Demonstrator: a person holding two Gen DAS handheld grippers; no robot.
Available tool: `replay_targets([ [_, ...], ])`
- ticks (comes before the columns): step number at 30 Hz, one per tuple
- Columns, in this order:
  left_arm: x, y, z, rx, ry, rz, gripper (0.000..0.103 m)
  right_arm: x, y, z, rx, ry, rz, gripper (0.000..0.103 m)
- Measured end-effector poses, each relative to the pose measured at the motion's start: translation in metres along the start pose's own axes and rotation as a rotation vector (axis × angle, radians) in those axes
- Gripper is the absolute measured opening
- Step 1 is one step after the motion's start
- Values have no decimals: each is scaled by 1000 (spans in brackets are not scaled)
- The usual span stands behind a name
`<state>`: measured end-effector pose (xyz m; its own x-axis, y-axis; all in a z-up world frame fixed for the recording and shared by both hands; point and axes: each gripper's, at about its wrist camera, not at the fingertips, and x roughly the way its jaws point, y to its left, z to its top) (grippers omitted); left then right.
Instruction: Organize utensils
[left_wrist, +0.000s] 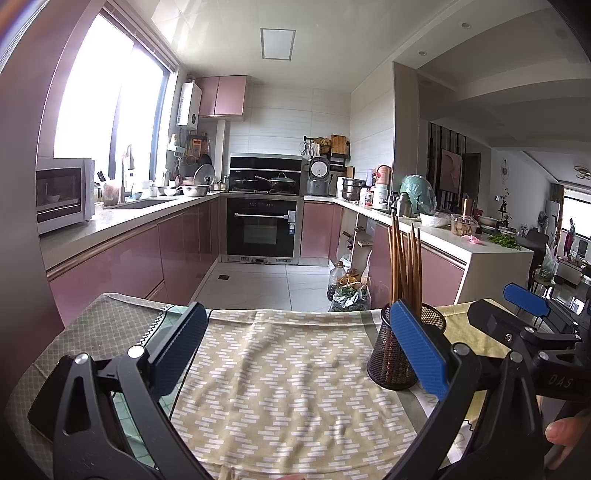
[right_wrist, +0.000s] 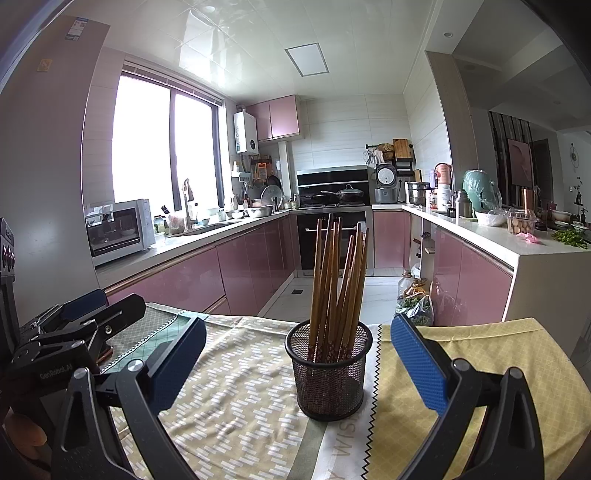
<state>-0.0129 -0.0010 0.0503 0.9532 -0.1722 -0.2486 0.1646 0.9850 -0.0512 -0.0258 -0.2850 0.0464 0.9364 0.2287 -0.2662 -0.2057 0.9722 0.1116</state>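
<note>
Both my grippers, left (left_wrist: 295, 347) and right (right_wrist: 295, 354), gaped wide, empty; the cup (right_wrist: 328, 373) at 12 o'clock, top-heavy with chopsticks (right_wrist: 338, 280), could tip if nudged.

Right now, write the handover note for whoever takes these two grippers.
Left gripper: open, holding nothing, over the patterned cloth.
Right gripper: open, holding nothing, lined up with the mesh cup but not touching it.
Chopsticks: all standing in the mesh cup, leaning at slightly different angles; the cup sits upright on the cloth.
Done: no loose utensils show on the cloth in either view.
Left: probably nothing to collect; check outside the views before stopping.
</note>
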Motion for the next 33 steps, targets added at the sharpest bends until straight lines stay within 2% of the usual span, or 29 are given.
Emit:
replay_targets([
  [33, 4, -4, -2, 0, 3, 10, 98, -1, -1, 0, 1, -13, 2, 97],
])
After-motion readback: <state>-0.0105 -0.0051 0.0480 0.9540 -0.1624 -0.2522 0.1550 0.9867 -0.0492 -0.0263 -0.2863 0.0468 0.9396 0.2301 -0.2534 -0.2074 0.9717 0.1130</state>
